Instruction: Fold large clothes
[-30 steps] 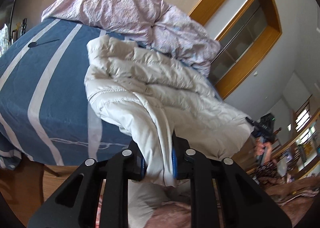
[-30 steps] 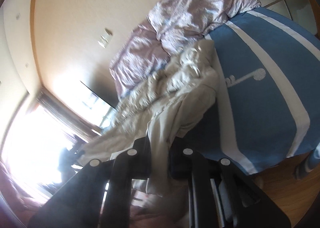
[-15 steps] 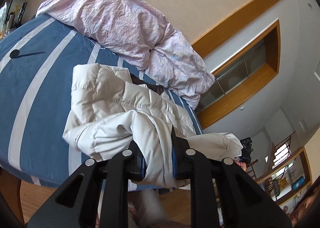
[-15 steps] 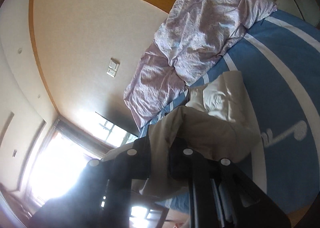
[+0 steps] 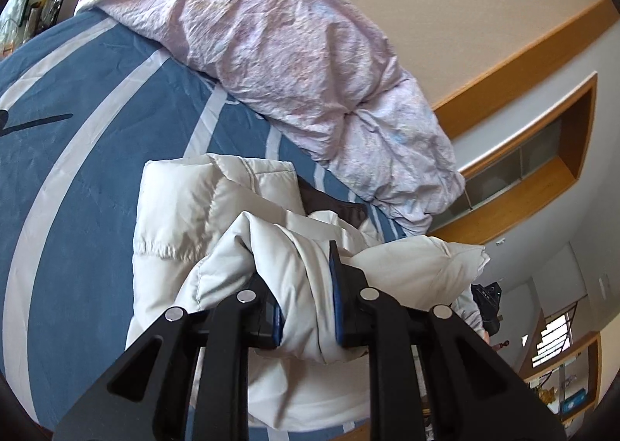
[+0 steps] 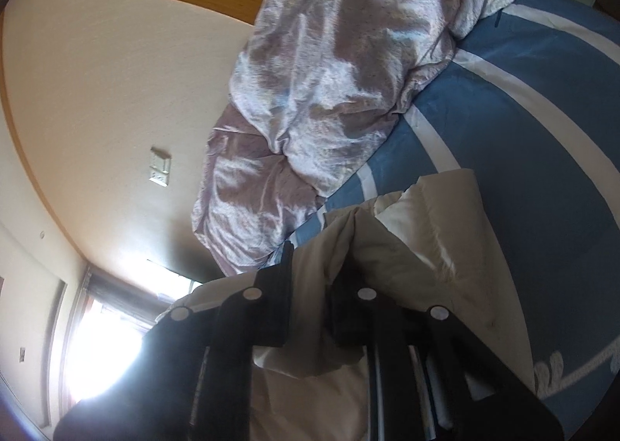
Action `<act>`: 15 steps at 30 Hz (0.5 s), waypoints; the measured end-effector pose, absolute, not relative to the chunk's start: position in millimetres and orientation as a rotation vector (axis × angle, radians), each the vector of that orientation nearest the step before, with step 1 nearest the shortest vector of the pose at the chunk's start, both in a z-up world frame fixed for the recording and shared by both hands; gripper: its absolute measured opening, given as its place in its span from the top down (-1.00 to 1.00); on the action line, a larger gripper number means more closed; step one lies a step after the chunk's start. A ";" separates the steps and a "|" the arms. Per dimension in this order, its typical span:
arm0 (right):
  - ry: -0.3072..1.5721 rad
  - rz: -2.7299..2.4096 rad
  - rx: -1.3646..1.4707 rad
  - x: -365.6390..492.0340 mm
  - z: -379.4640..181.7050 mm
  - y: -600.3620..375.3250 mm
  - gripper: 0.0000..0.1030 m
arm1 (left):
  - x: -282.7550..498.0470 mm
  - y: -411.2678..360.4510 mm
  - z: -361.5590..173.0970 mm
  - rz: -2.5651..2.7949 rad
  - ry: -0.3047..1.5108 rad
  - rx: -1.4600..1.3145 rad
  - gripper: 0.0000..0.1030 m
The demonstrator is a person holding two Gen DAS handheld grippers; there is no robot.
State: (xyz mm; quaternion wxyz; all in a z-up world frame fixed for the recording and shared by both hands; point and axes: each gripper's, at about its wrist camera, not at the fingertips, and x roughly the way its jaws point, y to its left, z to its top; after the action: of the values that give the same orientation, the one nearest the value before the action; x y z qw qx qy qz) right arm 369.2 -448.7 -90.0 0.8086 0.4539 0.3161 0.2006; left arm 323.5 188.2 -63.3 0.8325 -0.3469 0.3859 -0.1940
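Note:
A white quilted puffer jacket [image 5: 182,216] lies bunched and partly doubled over on a blue bedspread [image 5: 69,154] with pale stripes. My left gripper [image 5: 306,278] is shut on a thick fold of the jacket, which spills out between and over its pads. In the right wrist view the same jacket [image 6: 438,247] looks beige in shadow. My right gripper [image 6: 321,266] pinches another fold of it between its dark fingers. Across the jacket, in the left wrist view, the other gripper [image 5: 489,297] shows as a dark shape with a hand.
A crumpled lilac duvet [image 5: 279,42] is heaped along the far side of the bed against a beige wall [image 6: 116,92] with a switch plate [image 6: 159,166]. Wood trim and a recessed shelf [image 5: 542,177] stand to the right. A bright window [image 6: 104,344] glares at lower left.
Both grippers have carried the jacket's edge across the bed toward the duvet, doubling the jacket over itself. The floor and bed edge have dropped out of view.

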 end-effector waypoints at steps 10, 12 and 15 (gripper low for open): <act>0.731 0.313 0.982 415.4 -138.5 -445.6 0.55 | 368.0 194.1 -110.2 -0.309 0.896 -0.786 0.59; 0.726 0.309 0.979 419.3 -145.4 -444.3 0.51 | 372.1 195.6 -115.5 -0.307 0.899 -0.805 0.57; 0.706 0.308 0.959 422.2 -149.2 -441.9 0.42 | 376.8 197.5 -119.7 -0.308 0.907 -0.839 0.53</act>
State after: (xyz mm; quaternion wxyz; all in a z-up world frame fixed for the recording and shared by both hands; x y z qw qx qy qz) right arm 422.2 -441.9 -149.2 0.8167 0.4497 0.3313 0.1447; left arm 376.8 197.5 -119.7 0.8040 -0.3917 0.4236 -0.1440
